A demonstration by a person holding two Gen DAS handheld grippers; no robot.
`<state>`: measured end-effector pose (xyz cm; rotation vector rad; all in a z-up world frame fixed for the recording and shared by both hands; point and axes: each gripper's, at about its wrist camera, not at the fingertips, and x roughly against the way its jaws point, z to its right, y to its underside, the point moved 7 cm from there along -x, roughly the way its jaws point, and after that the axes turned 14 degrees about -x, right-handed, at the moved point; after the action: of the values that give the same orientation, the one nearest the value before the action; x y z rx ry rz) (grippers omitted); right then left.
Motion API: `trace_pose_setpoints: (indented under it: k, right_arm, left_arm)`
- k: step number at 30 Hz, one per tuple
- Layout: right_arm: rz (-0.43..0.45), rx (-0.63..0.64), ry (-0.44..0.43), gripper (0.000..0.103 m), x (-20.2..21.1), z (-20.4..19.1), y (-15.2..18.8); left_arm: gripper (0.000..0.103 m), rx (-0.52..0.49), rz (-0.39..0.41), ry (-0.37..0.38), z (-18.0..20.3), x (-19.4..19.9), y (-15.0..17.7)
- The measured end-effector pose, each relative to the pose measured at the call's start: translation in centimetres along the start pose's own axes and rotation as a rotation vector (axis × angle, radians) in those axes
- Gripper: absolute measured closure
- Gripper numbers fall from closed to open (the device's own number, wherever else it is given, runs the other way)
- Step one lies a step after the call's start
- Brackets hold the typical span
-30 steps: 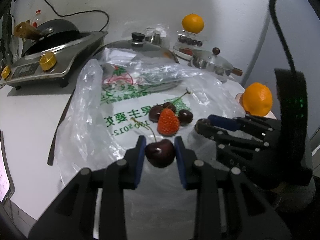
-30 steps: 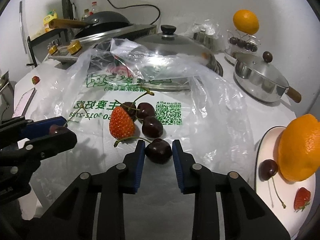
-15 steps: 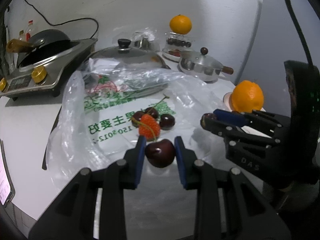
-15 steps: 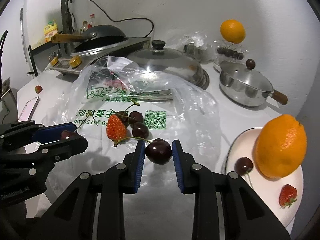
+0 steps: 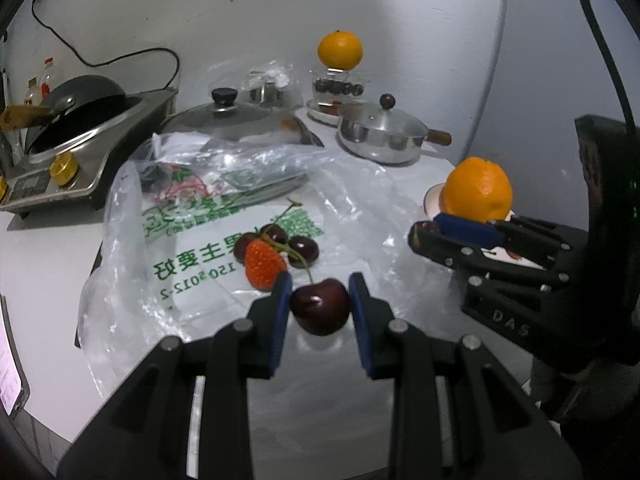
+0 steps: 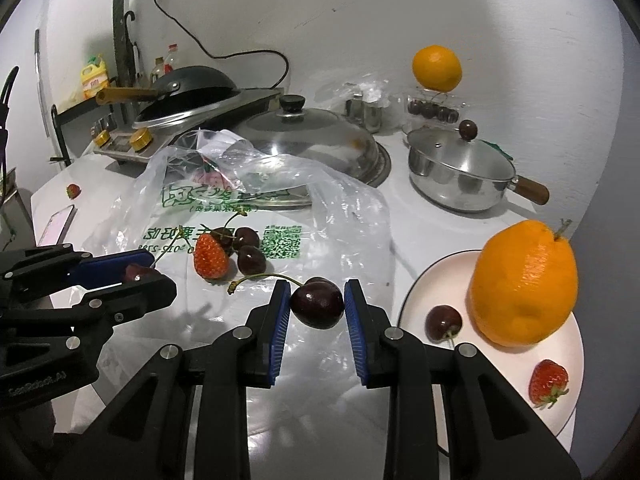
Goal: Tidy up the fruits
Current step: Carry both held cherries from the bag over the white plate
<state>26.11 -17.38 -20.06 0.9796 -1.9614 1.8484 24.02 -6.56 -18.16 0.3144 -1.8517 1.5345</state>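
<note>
Cherries (image 5: 319,306) (image 6: 317,307) pinched in both hand-held grippers (image 5: 319,300) (image 6: 316,305) ("DAS" embossed on the right), over green-printed plastic bag (image 5: 224,248).

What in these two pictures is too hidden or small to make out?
- Left wrist view: white plate, mostly behind the orange and right gripper.
- Right wrist view: cherry in left gripper, mostly covered by its fingers.
- Both views: jar contents, too small.
- Bag print, mirrored.

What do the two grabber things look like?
Both are black, bony frames with silver screws. The left gripper and right gripper have two flat fingers lined with ribbed blue pads. Pale letters are stamped on their sides, "DAS" on the right one. A black cable runs above it.
</note>
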Motion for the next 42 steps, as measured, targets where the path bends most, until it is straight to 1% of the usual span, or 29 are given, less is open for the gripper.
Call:
trace_pose_setpoints:
  k: [21,42]
  right_arm:
    - [0.047,-0.038,0.038,0.073,3.0,4.0,-0.4]
    - [0.070,-0.102,0.068,0.073,5.8,10.0,0.6]
  left_arm:
    - [0.073,-0.056,0.014,0.023,3.8,-0.3,-2.0]
    - [0.073,-0.132,0.008,0.062,9.9,-1.7,-4.0]
